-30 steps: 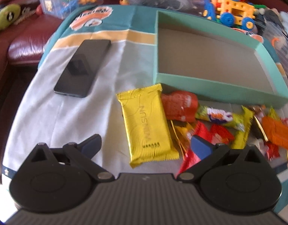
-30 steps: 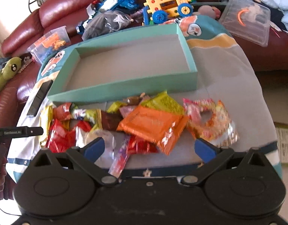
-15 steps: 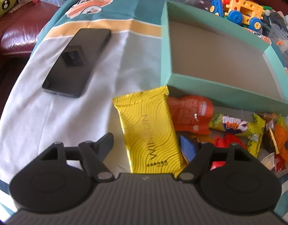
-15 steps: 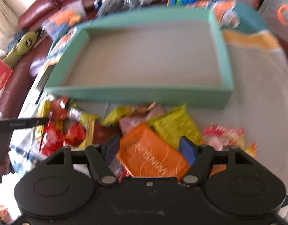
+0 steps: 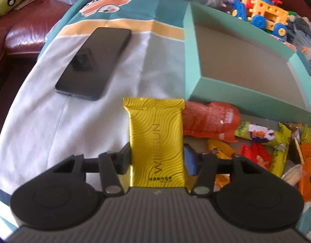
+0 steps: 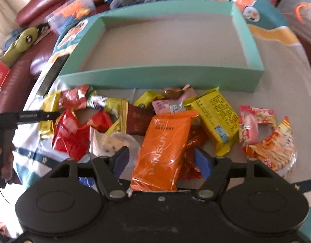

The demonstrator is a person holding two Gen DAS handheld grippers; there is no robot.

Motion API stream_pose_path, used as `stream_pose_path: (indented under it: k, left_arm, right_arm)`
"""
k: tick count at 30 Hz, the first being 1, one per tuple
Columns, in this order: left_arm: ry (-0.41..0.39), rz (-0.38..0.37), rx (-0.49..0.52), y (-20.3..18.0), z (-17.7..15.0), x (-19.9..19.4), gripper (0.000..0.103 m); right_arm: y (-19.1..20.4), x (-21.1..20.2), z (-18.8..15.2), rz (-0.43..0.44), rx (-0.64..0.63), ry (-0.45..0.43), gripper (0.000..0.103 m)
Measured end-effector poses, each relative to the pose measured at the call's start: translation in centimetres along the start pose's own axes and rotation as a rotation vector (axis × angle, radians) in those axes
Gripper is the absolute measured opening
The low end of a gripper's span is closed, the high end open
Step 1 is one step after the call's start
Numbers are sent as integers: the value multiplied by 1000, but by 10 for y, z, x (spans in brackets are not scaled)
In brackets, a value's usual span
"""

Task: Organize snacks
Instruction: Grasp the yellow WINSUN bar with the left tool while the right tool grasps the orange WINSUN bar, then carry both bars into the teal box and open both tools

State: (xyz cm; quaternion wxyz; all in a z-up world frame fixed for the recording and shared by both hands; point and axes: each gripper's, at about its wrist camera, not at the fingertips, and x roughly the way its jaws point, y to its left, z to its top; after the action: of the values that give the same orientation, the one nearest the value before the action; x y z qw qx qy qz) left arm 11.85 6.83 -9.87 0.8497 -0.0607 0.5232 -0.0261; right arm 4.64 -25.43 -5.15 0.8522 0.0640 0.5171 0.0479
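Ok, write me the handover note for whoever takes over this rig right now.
Left tongs: closing around the yellow wavy-patterned snack packet; pads at its edges.
Right tongs: astride the orange foil snack packet, gaps both sides, no grip.
Teal cardboard box: nothing inside.
Done: nothing boxed.
Left: every wrapper in the loose snack pile in front of the box.

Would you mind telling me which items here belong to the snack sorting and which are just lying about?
Part of the job:
yellow packet, between the closing left gripper
orange packet, between the right gripper
snack pile
teal box

Just lying about:
phone
toy truck
green plush
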Motion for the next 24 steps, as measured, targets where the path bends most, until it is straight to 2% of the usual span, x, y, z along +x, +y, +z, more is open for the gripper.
stream_pose_path:
  k: [6, 11, 13, 15, 16, 18, 21, 24]
  left_arm:
    - [16, -21, -5, 10, -12, -7, 52]
    - [12, -22, -26, 22, -19, -13, 54]
    - [9, -19, -28, 26, -20, -13, 57]
    - [10, -11, -22, 28, -21, -15, 64]
    - [10, -7, -20, 30, -22, -15, 66]
    - [15, -6, -17, 31, -23, -15, 66]
    - [15, 6, 10, 28, -24, -13, 66]
    - [-8, 30, 59, 19, -27, -14, 52]
  right_arm:
    - [20, -6, -8, -136, -41, -35, 76]
    - [45, 17, -5, -221, -113, 11, 76]
    - [50, 26, -7, -248, -138, 22, 72]
    - [53, 31, -10, -269, -156, 29, 58]
    - [54, 32, -11, -282, -170, 23, 55]
    - [52, 31, -14, -287, -172, 13, 49]
    - [42, 25, -17, -262, -125, 0, 49]
    - [32, 13, -20, -208, -68, -24, 49]
